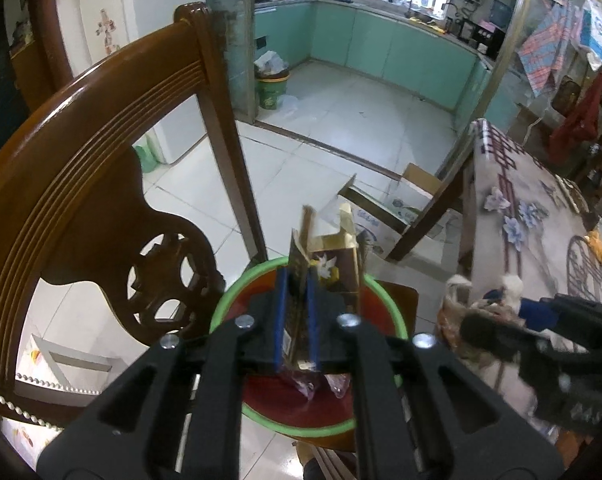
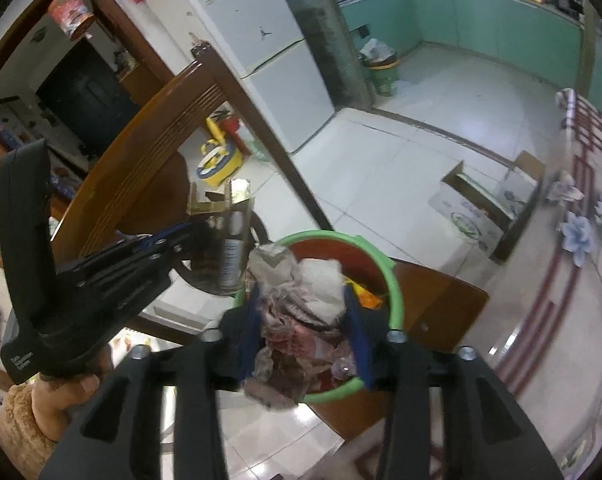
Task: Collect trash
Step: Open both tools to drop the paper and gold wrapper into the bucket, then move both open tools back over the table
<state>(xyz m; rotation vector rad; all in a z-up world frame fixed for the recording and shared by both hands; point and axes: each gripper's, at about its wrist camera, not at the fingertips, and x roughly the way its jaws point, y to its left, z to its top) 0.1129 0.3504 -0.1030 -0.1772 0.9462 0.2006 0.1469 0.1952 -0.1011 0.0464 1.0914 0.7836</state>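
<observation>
A red bin with a green rim (image 1: 385, 304) stands on a wooden stool below both grippers. My left gripper (image 1: 297, 280) is shut on a flattened gold and dark carton (image 1: 333, 256), held upright over the bin. In the right wrist view the left gripper (image 2: 189, 228) and its carton (image 2: 225, 248) sit at the bin's left edge. My right gripper (image 2: 301, 300) is shut on a wad of crumpled paper and wrappers (image 2: 297, 300) above the bin rim (image 2: 397, 292). In the left wrist view the right gripper (image 1: 501, 300) is blurred at the right.
A carved wooden chair (image 1: 101, 168) stands close on the left. A table with a flowered cloth (image 1: 521, 232) is on the right. An open cardboard box (image 1: 393, 204) lies on the tiled floor beyond the bin. A green bucket (image 1: 273, 88) stands by the kitchen pillar.
</observation>
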